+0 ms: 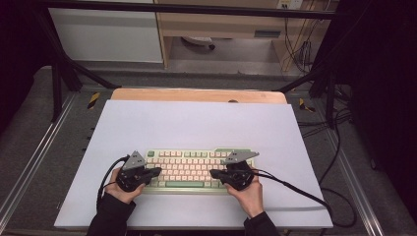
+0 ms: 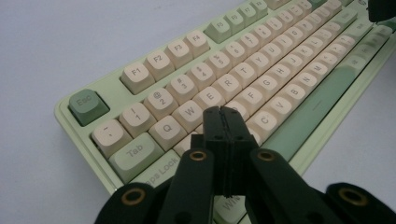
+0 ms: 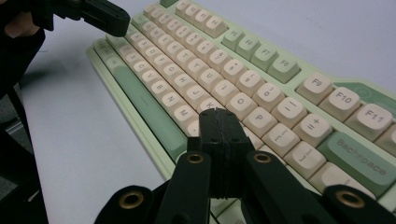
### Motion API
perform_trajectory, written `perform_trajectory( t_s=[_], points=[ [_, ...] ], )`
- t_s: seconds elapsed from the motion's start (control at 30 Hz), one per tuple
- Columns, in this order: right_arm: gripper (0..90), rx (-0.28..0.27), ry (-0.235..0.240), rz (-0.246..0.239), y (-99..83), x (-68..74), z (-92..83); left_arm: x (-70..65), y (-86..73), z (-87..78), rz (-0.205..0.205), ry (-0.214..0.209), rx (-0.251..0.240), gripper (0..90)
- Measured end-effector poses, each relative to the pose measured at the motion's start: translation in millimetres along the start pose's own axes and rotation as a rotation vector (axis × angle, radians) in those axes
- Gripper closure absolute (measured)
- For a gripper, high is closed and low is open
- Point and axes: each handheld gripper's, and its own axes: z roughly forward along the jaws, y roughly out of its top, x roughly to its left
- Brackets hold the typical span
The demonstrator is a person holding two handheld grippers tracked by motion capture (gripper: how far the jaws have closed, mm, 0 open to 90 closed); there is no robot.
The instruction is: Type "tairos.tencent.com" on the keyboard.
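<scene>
Near the front edge of the white worktop [image 1: 196,123], centred between its side edges, lies a pale green keyboard [image 1: 196,169] with cream keycaps, long side parallel to that edge. Left gripper [image 1: 156,171] sits over the keyboard's left end, jaws pressed together with nothing between them; in the left gripper view the tips [image 2: 221,112] hang above the keys just below the W and E keys. Right gripper [image 1: 214,173] sits over the right end, jaws likewise closed and empty, tips [image 3: 217,113] near the P key [image 3: 259,115]. Whether either tip touches a key cannot be told.
</scene>
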Motion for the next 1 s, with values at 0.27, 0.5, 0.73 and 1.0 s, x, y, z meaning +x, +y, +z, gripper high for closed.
perform_trajectory(
  t_s=[0.27,0.5,0.73,1.0],
  points=[
    [90.0,-0.002,0.019,-0.008,8.1,8.3,9.6,-0.1,-0.3,0.4,0.0,-0.001,-0.001,89.8],
    [90.0,0.012,0.034,-0.02,14.7,17.5,25.1,0.7,-0.5,0.1,-0.002,-0.002,-0.003,89.8],
    [90.0,0.019,0.044,-0.02,17.0,21.4,38.5,0.6,-0.3,0.2,-0.001,-0.003,-0.004,89.9],
    [90.0,0.026,0.049,-0.016,19.4,25.1,49.6,1.1,-0.4,0.6,-0.004,-0.004,-0.004,89.8]
  ],
)
